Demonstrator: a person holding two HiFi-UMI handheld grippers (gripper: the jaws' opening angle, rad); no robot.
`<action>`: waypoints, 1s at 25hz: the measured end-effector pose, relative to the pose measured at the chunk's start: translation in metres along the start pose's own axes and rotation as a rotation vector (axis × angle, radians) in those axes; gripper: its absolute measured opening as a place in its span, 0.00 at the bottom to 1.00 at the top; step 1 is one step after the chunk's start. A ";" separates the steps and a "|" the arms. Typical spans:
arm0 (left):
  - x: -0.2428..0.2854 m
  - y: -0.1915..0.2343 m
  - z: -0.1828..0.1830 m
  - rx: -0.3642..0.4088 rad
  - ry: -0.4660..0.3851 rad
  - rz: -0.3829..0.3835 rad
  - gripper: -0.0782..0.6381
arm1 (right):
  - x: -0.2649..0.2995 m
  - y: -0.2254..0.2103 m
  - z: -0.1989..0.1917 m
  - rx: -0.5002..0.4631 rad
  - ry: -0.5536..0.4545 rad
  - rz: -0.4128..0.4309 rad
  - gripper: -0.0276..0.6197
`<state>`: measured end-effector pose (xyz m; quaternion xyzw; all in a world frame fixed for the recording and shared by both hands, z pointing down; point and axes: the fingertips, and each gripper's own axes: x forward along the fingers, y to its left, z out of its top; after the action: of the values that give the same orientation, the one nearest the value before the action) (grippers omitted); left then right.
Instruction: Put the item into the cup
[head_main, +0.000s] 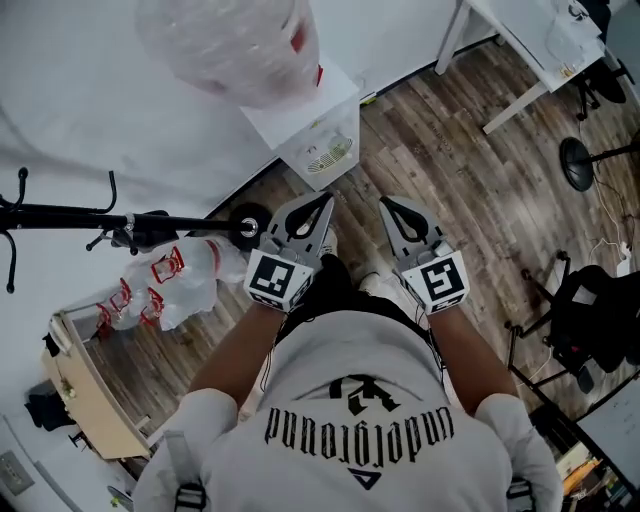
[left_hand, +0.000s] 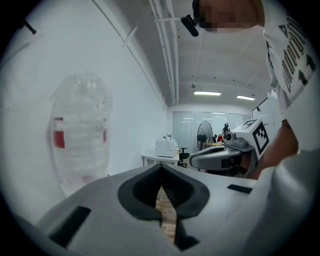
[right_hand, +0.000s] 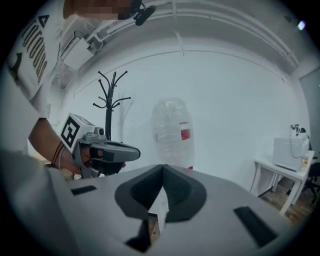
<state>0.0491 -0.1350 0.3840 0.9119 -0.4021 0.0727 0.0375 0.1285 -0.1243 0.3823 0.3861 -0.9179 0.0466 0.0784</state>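
Observation:
No cup or item shows in any view. The person holds both grippers close in front of the chest, above a wood-plank floor (head_main: 470, 190). My left gripper (head_main: 320, 203) points away from the body, its jaws meeting at the tips with nothing between them (left_hand: 161, 169). Beside it, a hand's width to the right, my right gripper (head_main: 391, 205) is likewise shut and empty (right_hand: 162, 169). Each gripper shows in the other's view: the right gripper (left_hand: 220, 157) and the left gripper (right_hand: 102, 150).
A large clear water bottle (head_main: 235, 45) stands on a white dispenser (head_main: 318, 130) ahead. A black coat rack (head_main: 120, 225) and plastic bags (head_main: 165, 280) are at the left. A white table (head_main: 520, 40) and black chairs (head_main: 590, 310) are at the right.

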 end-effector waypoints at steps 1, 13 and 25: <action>-0.006 -0.005 0.008 0.003 -0.015 0.000 0.12 | -0.007 0.004 0.009 -0.012 -0.010 0.003 0.05; -0.062 -0.055 0.059 0.084 -0.059 0.021 0.12 | -0.070 0.034 0.055 -0.078 -0.101 0.025 0.05; -0.104 -0.067 0.088 0.071 -0.077 -0.047 0.12 | -0.086 0.092 0.076 -0.077 -0.118 0.013 0.05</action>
<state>0.0384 -0.0253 0.2792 0.9240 -0.3790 0.0508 -0.0089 0.1138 -0.0105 0.2893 0.3789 -0.9246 -0.0111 0.0384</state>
